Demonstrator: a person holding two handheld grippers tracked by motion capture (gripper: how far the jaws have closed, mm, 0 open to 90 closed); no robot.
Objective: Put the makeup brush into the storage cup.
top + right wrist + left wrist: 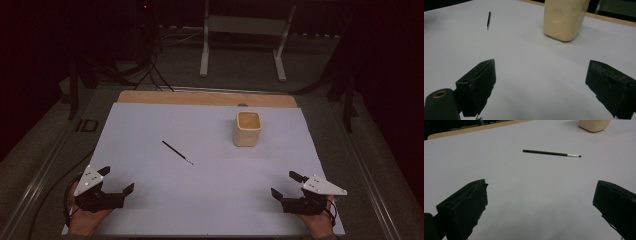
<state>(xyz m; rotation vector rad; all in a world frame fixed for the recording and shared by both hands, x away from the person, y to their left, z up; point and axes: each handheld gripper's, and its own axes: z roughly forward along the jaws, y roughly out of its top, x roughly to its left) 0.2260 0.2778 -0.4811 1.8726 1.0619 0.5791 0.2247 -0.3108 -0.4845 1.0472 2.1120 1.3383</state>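
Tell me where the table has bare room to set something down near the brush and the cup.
Most of the white sheet is bare: the wide strip between the left tongs and right tongs, the far left corner behind the brush, and the stretch right of the cup. The narrowest gap lies between brush and cup.

The right gripper [541, 85] holds its two black jaws wide apart, with nothing between them. Beyond the jaws stands a cream cup [564, 18] on the pale sheet [529, 57]. Far to the left of the cup lies a thin black brush [488, 20], well apart from it.
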